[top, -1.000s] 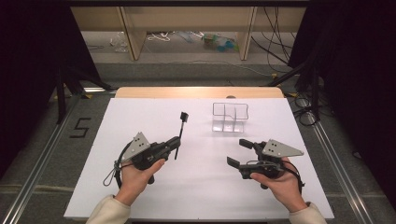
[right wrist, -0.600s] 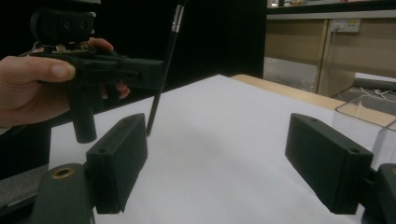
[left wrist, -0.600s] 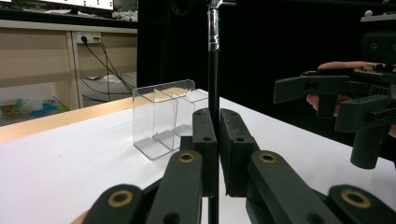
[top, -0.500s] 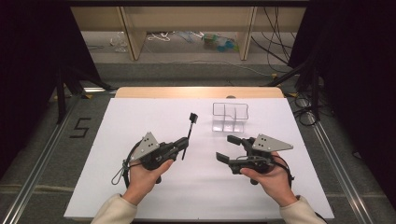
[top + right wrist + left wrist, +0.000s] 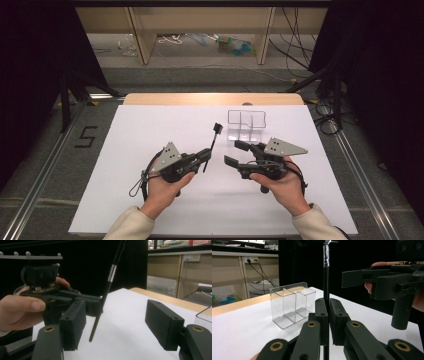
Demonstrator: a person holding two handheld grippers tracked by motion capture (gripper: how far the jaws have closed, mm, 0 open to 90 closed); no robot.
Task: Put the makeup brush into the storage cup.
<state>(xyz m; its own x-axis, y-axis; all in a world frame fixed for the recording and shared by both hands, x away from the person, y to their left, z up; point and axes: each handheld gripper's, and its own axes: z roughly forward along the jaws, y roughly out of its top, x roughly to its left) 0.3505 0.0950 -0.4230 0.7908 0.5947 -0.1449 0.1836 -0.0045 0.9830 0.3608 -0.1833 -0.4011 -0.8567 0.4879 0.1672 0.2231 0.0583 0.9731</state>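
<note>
Left gripper (image 5: 206, 156) clamps thin black brush (image 5: 213, 142) upright; right gripper (image 5: 237, 153) wide, empty, beside it. Close squarely on handle for clean handover.

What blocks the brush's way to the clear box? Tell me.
Nothing visible: bare white table lies between the brush, clamped in the left gripper, and the clear box. The open right gripper sits nearer the person.
</note>
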